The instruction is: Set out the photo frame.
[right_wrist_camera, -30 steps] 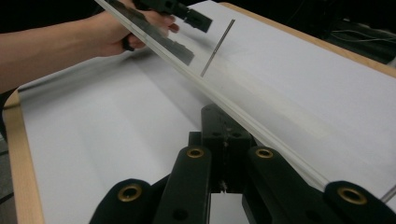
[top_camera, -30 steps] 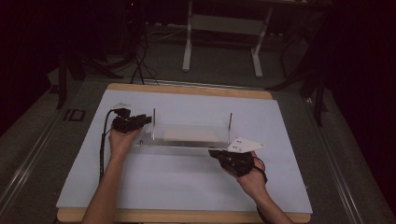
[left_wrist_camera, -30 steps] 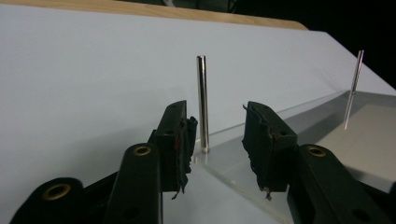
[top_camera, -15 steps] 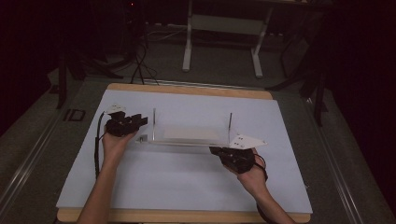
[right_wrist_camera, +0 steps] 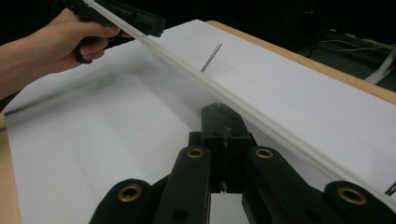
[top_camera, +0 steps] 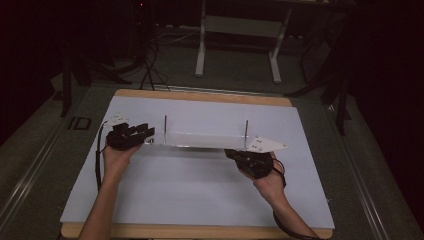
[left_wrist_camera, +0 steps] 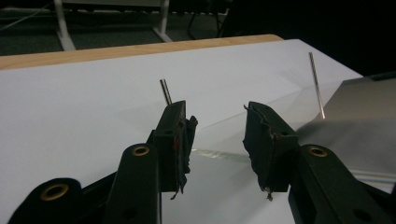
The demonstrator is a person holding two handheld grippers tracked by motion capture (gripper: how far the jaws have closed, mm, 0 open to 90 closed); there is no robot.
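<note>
High view: clear acrylic plate point(top_camera: 205, 140) with two upright metal pins point(top_camera: 165, 129), mid-table, long axis running 9 to 3 o'clock; white sheet point(top_camera: 190, 195) lies bare toward 6 o'clock. Left gripper point(top_camera: 145, 132) at the plate's 9 o'clock end; right gripper point(top_camera: 235, 154) at its near edge, toward 3 o'clock.

Left gripper view: jaws parted, plate edge point(left_wrist_camera: 219, 154) between them, untouched.

Right gripper view: jaws pressed together under the plate's edge point(right_wrist_camera: 261, 122); grip on it unclear.

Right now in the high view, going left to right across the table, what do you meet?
Left black tongs → left thin metal rod → clear acrylic plate → right thin metal rod → grey three-cornered plate.
</note>
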